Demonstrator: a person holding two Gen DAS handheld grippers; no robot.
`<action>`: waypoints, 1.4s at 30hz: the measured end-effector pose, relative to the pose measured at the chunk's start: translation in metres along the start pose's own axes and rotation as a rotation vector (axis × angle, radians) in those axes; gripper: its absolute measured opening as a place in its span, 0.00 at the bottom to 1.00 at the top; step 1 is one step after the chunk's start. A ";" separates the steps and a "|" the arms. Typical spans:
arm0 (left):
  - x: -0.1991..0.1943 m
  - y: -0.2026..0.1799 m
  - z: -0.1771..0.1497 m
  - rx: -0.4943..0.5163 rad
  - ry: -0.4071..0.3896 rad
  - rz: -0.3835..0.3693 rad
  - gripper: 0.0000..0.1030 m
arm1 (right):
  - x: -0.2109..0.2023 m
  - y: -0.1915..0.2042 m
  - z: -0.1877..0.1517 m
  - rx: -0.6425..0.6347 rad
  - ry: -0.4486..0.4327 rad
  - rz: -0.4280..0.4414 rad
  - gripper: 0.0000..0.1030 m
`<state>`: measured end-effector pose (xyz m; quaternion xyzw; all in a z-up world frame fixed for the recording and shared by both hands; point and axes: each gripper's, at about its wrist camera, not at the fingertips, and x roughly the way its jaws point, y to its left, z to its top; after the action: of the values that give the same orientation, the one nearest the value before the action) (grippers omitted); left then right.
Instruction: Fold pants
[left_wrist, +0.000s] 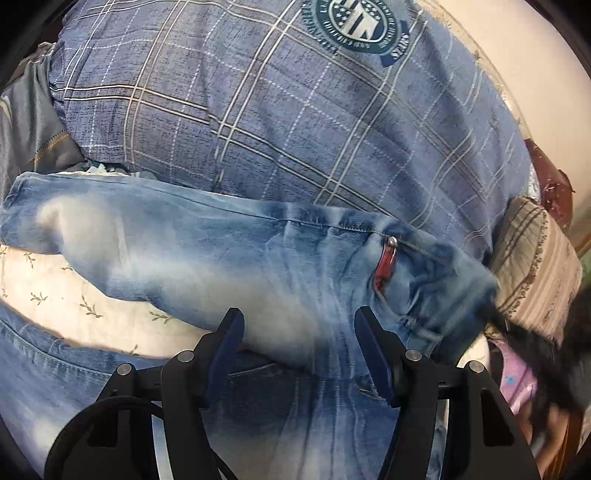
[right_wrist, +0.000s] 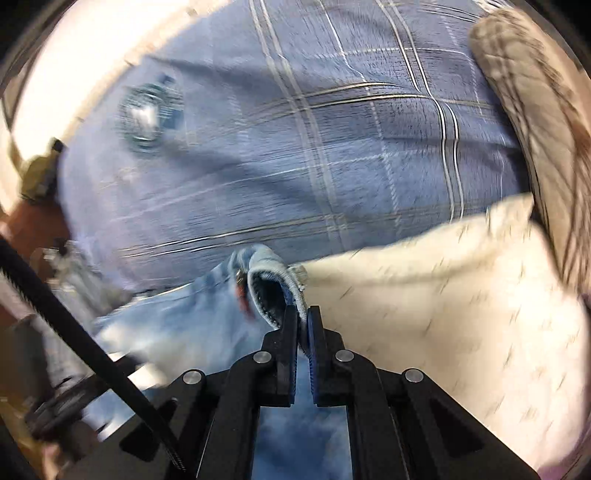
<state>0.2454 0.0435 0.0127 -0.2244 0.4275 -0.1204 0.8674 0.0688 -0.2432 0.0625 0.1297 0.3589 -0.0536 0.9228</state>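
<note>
On the blue checked blanket (left_wrist: 295, 122), my right gripper (right_wrist: 302, 314) pinched the thick, floppy jeans (left_wrist: 229, 251) by the waistband, and my left gripper (left_wrist: 299, 325) was wide open.

Left gripper (left_wrist: 299, 332): jaws stood wide apart — nothing between them, with faded denim showing in the gap.
Jeans (left_wrist: 229, 251): light, washed-out blue denim lay across the middle, a seam running along the upper edge; a second stretch of the same denim filled the lower left.
Pocket (left_wrist: 384, 266): a red lining showed in its opening, a metal rivet (left_wrist: 391, 241) at the top.
Plaid cover (left_wrist: 295, 122): blue with pale stripes, bulging behind the jeans — a round green crest (left_wrist: 356, 26) near the top.
Leaf-print sheet (left_wrist: 74, 295): cream, lying under the denim at left.
Striped cushion (left_wrist: 535, 258): beige, at the right edge.
</note>
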 end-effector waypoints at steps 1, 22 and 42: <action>-0.001 -0.001 -0.001 -0.001 0.005 -0.017 0.61 | -0.006 0.000 -0.010 0.005 -0.013 -0.001 0.04; 0.059 0.040 -0.024 -0.237 0.273 -0.110 0.22 | 0.001 -0.041 -0.081 0.152 0.150 -0.034 0.33; 0.042 0.018 -0.038 -0.168 0.236 -0.078 0.29 | 0.001 -0.039 -0.110 0.332 0.176 0.207 0.38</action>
<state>0.2413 0.0316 -0.0455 -0.2968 0.5260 -0.1436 0.7840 -0.0093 -0.2502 -0.0238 0.3201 0.4090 -0.0054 0.8545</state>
